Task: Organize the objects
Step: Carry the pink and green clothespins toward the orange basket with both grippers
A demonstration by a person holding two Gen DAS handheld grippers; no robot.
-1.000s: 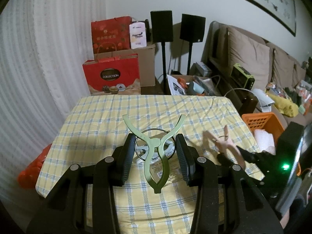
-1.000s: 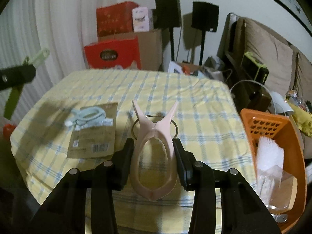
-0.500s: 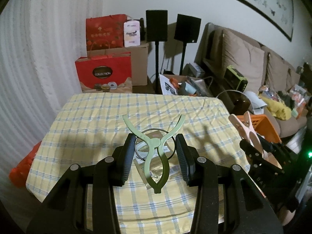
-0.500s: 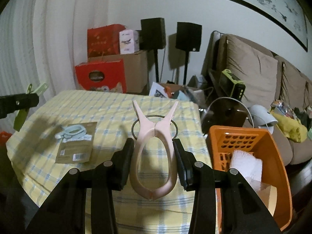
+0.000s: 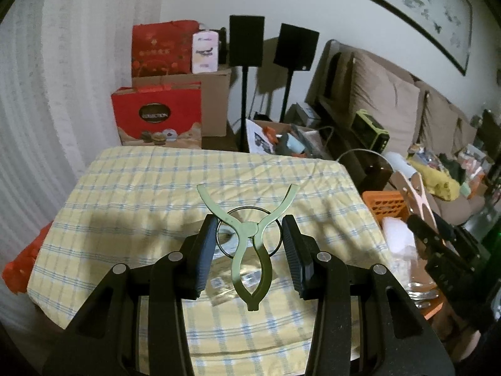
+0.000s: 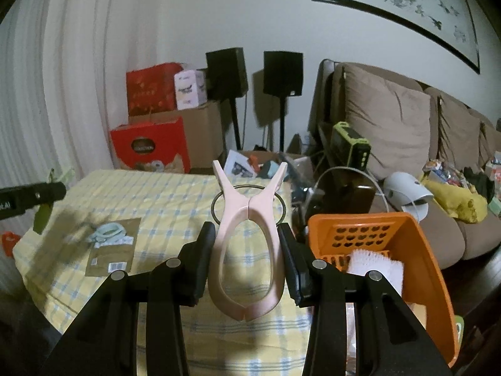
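My left gripper (image 5: 249,224) is shut on a green clothes clip (image 5: 250,250), held in the air over the yellow checked table (image 5: 141,194). In the right wrist view that gripper (image 6: 47,192) shows at the far left with the green clip (image 6: 42,216) hanging from it. The right gripper (image 6: 247,230) is shut on a pink clothes clip (image 6: 247,250), prongs pointing away, just left of the orange basket (image 6: 432,269). From the left wrist view the right gripper (image 5: 435,235) and its pink clip (image 5: 413,197) are above the basket (image 5: 383,206) off the table's right edge.
A brown card package (image 6: 112,250) with a pale blue coiled cable lies on the cloth. A white brush (image 6: 372,266) sits in the basket. Beyond the table stand red gift boxes (image 5: 156,116), speakers on stands (image 5: 247,40), a sofa (image 6: 391,125) and floor clutter.
The right gripper has carried the pink clip up and to the right, from over the table to the basket's side. The left gripper with the green clip has hardly moved.
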